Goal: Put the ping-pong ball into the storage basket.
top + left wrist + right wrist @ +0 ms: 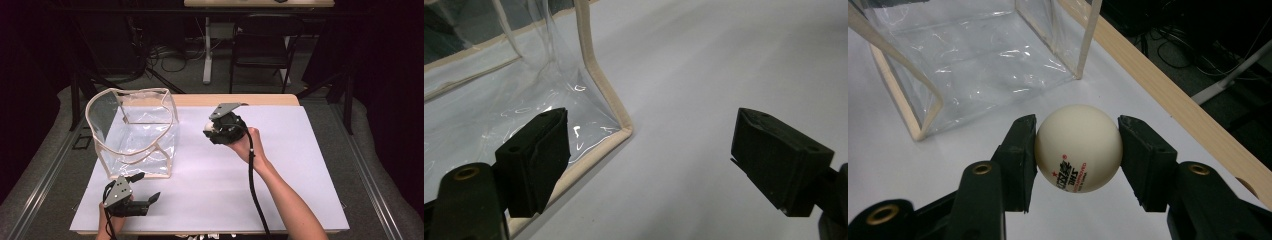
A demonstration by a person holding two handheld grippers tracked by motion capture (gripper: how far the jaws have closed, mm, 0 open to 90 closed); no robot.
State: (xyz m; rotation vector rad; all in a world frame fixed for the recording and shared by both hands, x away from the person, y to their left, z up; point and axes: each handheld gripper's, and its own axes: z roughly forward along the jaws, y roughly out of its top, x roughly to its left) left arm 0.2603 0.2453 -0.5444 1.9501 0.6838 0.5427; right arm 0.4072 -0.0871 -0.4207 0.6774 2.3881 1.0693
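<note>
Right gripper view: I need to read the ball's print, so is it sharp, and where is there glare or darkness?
Right gripper view: the cream table-tennis ball is sharp, its print slightly soft; left gripper view: white glints on the clear plastic beige-trimmed bag, near claw blurred; high view: surroundings dark.

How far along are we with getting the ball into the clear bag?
Done: the right gripper is shut on the white ball, lifted off the table. In hand: it holds the ball beside the clear bag, not yet over the opening. The left gripper waits open at the bag's near corner. Left: carry over, release inside.
</note>
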